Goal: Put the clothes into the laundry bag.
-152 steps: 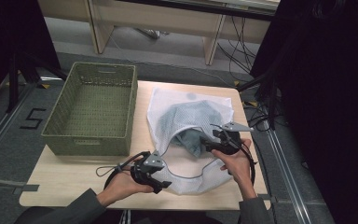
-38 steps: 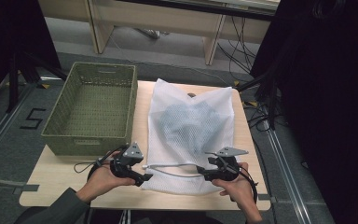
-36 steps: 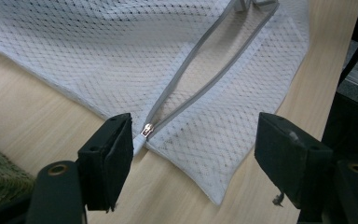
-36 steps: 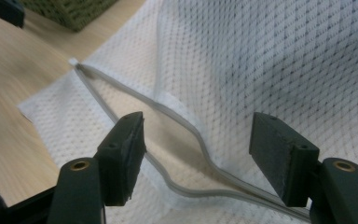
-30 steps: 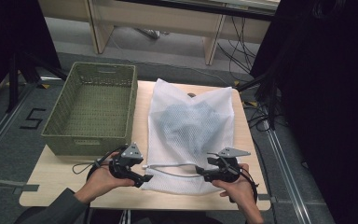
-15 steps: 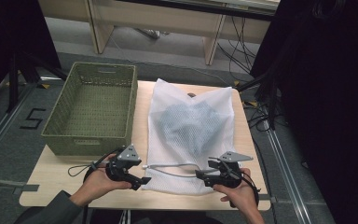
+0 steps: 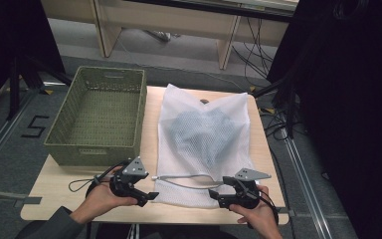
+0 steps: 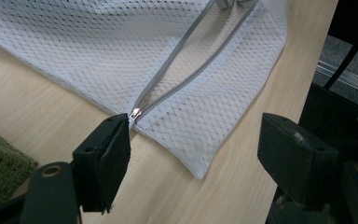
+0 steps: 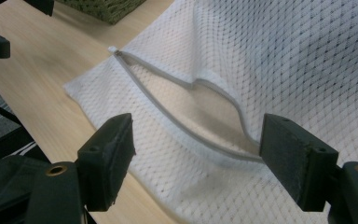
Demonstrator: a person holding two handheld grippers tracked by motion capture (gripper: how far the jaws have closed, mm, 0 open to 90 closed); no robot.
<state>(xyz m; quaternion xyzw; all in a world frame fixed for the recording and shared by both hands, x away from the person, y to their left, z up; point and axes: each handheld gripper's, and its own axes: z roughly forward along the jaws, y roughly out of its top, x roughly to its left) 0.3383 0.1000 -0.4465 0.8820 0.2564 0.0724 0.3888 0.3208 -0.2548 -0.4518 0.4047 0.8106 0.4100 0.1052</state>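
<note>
A white mesh laundry bag (image 7: 205,144) lies flat on the right half of the desk (image 7: 54,191), reaching from the far edge almost to the near edge, with a bluish-grey garment (image 7: 201,132) showing through the netting in its middle. Its grey zipper (image 7: 181,179) runs along the end nearest the person and is partly undone, so the mouth gapes in a shallow curve; in the right tool's view the opening (image 9: 214,116) lies between the two jaws. The left tool (image 7: 146,194), held in the person's left hand (image 7: 102,199), sits at the bag's near left corner with its jaws wide and nothing clamped; in its own view the small metal zipper pull (image 8: 135,113) lies just beside the tip of one jaw, and whether they touch cannot be told. The right tool (image 7: 218,198), in the right hand (image 7: 256,216), rests near the bag's near right corner; its jaws have just been opening and now stand wide over the netting, pads off the fabric. A green woven basket (image 7: 99,117) stands on the left half of the desk, just beside the bag.
</note>
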